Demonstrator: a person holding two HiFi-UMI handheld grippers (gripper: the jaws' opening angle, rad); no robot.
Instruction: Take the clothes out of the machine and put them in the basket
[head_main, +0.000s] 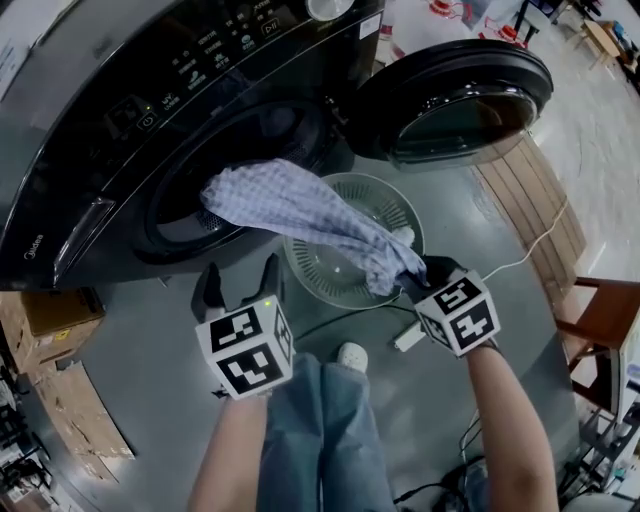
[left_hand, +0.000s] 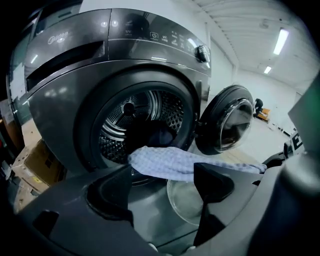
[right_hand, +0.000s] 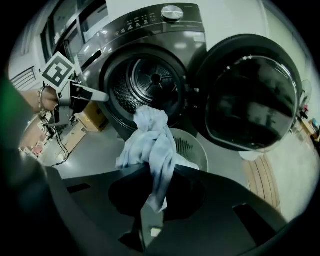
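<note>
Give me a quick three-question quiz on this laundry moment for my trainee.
1. True or false: the left tool stands open with nothing between its jaws.
2. What does the right tool grip? A) a blue-and-white checked cloth B) a white sock C) a grey towel
3. Where is the cloth's other end?

Key
1. True.
2. A.
3. At the drum mouth of the dark grey front-loading washing machine. The cloth stretches from there over the round pale plastic basket.

Grey floor: washing machine, basket, cardboard boxes, white cable.
</note>
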